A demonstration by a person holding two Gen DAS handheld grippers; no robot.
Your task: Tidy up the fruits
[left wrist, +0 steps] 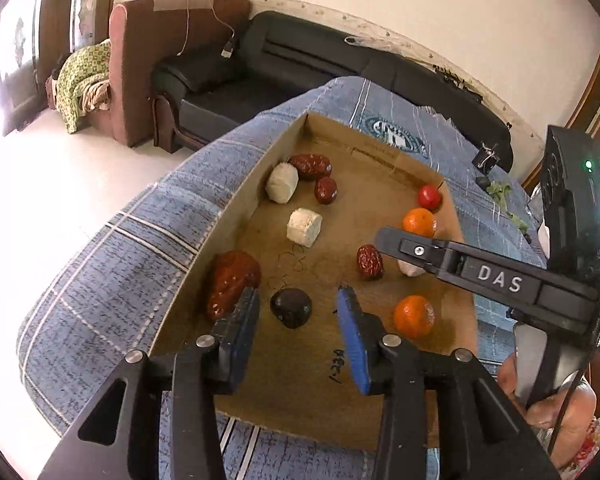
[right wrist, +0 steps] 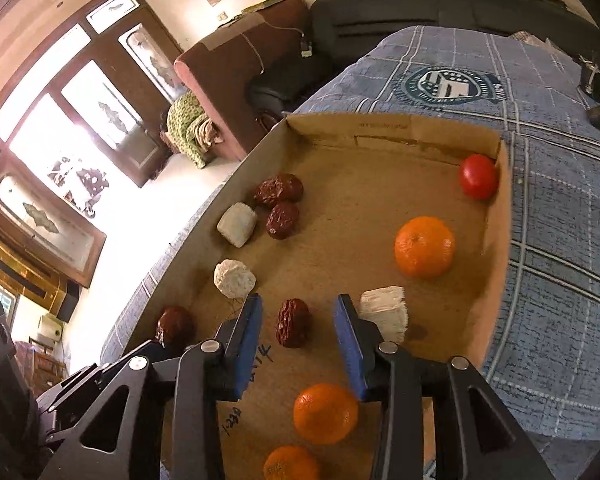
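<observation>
Left gripper: jaws apart, holding nothing; a dark plum lies on the tray floor between the fingertips, not touching either.
Right gripper: jaws apart, empty; a date lies between its tips, with a white block just beside the right finger.
Fruit: all in the cardboard tray on the blue cloth: dates and white blocks toward the left wall, a red fruit in the far right corner, oranges along the right side and near edge.
Risk, left: the plum looks round and smooth, so closing off-centre would likely squirt it forward; the large red piece touching the left finger could be dragged.
Risk, right: the white block may be nudged or pinched together with the date if the jaws close where they stand.
Risk, both: the two tools work close together over one tray and could collide.
Hidden: the tray's near edge lies behind the gripper bodies; one orange is cut off at the frame bottom; in the left view the right tool covers part of a white piece.
Unclear: what the white blocks are, and how the sorting is meant to end.
</observation>
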